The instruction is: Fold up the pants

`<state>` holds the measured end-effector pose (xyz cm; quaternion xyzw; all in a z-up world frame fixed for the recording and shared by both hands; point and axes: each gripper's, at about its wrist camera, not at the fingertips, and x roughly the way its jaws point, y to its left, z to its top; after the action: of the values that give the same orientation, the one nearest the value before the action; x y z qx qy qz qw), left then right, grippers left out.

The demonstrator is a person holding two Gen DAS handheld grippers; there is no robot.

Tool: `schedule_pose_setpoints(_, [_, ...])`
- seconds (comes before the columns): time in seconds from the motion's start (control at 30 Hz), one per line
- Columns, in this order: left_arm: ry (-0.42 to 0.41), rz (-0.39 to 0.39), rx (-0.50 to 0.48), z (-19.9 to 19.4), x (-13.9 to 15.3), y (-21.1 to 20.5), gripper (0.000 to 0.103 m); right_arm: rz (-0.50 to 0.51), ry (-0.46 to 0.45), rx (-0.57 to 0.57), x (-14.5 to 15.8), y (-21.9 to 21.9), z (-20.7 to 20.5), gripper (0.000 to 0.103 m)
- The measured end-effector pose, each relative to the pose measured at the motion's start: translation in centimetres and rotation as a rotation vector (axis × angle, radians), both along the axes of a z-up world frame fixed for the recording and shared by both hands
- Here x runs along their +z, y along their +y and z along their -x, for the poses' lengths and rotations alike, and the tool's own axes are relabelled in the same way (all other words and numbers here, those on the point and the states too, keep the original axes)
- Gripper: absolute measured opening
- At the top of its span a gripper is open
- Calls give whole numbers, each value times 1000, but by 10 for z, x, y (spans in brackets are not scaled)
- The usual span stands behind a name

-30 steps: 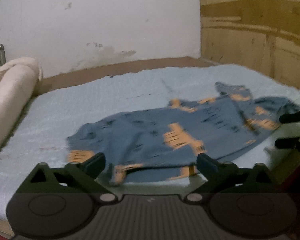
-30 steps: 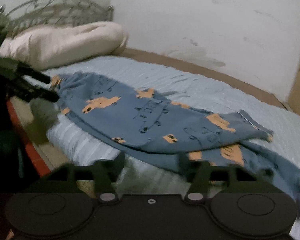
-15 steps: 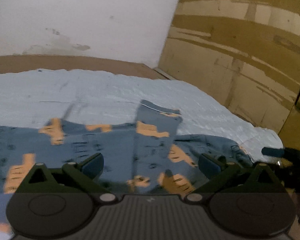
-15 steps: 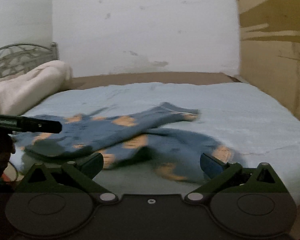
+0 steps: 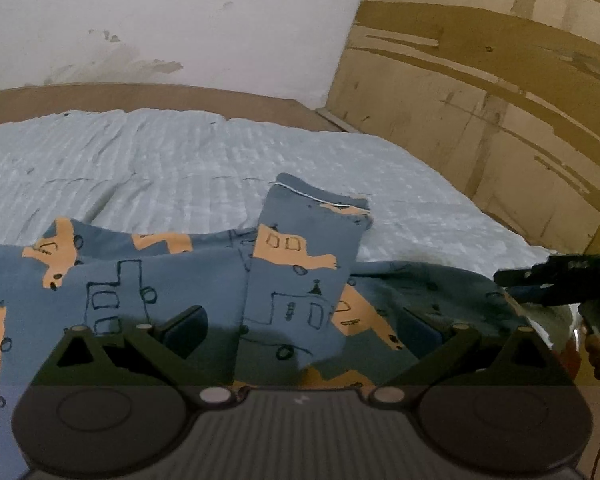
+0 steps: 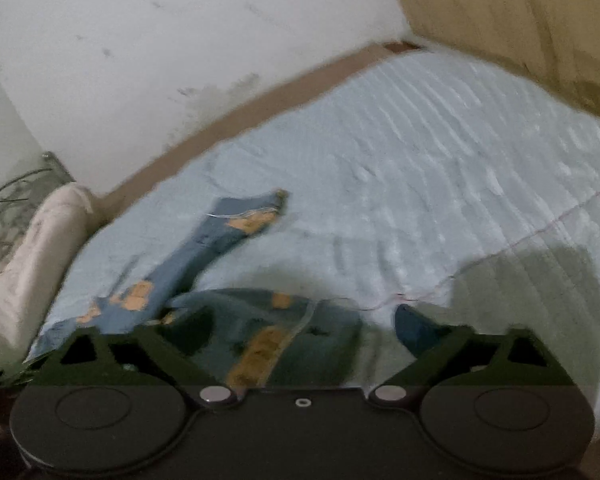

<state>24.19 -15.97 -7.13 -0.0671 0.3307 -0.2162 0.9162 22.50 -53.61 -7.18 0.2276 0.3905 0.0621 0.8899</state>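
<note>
Blue pants (image 5: 172, 280) with orange vehicle prints lie spread on the pale blue bed cover (image 5: 180, 152). One leg is laid over the other, its cuff (image 5: 320, 200) toward the far side. My left gripper (image 5: 302, 326) hangs open just above that leg, pads apart from the cloth. My right gripper (image 5: 508, 284) shows at the right edge by the pants' end. In the blurred, tilted right wrist view, my right gripper (image 6: 304, 320) is wide and its jaws are closing, with the pants (image 6: 204, 248) lying under the gap, not pinched.
A wooden panel wall (image 5: 480, 80) stands close on the right of the bed, a stained white wall (image 5: 180, 20) behind it. A rolled cream blanket (image 6: 32, 260) and a metal headboard (image 6: 4, 208) sit at the left end. A brown bed frame edge (image 5: 140, 94) runs along the far side.
Both views swept along the pants from the waist end to the leg end. The right view has rolled to a tilt and its jaws stand a little narrower than half a second ago.
</note>
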Motion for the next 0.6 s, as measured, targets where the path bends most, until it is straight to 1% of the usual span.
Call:
schedule_pose_setpoints(0.07, [3, -11, 13, 0, 0, 1, 102, 10, 39, -14, -8, -1, -6, 60])
schedule_pose_setpoints(0.13, [10, -7, 13, 0, 0, 3, 101, 18, 50, -2, -12, 2, -4, 52])
schedule_pose_setpoints(0.17, [18, 0, 9, 0, -1, 4, 96, 15, 52, 13, -12, 3, -2, 48])
schedule_pose_setpoints(0.2, [31, 3, 5, -2, -1, 4, 94, 23, 58, 30, -13, 7, -2, 46])
schedule_pose_setpoints(0.23, [45, 6, 5, -3, -1, 5, 89, 39, 63, 45, -14, 10, -3, 43])
schedule_pose_setpoints(0.27, [60, 10, 9, -4, -2, 6, 86, 63, 65, 56, -14, 14, -3, 39])
schedule_pose_setpoints(0.3, [70, 16, 17, -5, -2, 7, 86, 80, 67, 63, -14, 15, -6, 37])
schedule_pose_setpoints(0.33, [77, 25, 24, -6, -2, 8, 86, 92, 65, 66, -13, 15, -6, 31])
schedule_pose_setpoints(0.37, [82, 36, 27, -6, -2, 10, 86, 101, 57, 66, -9, 14, -7, 21])
schedule_pose_setpoints(0.43, [77, 46, 36, -6, 1, 12, 86, 141, 37, 74, -1, 12, -9, 8])
schedule_pose_setpoints(0.5, [68, 48, 42, -5, 3, 13, 86, 171, 19, 106, 6, 12, -13, 7])
schedule_pose_setpoints(0.57, [65, 50, 50, -6, 6, 14, 86, 248, 7, 154, 14, 20, -16, 6])
schedule_pose_setpoints(0.6, [63, 51, 53, -5, 7, 15, 86, 303, -4, 181, 18, 26, -16, 6])
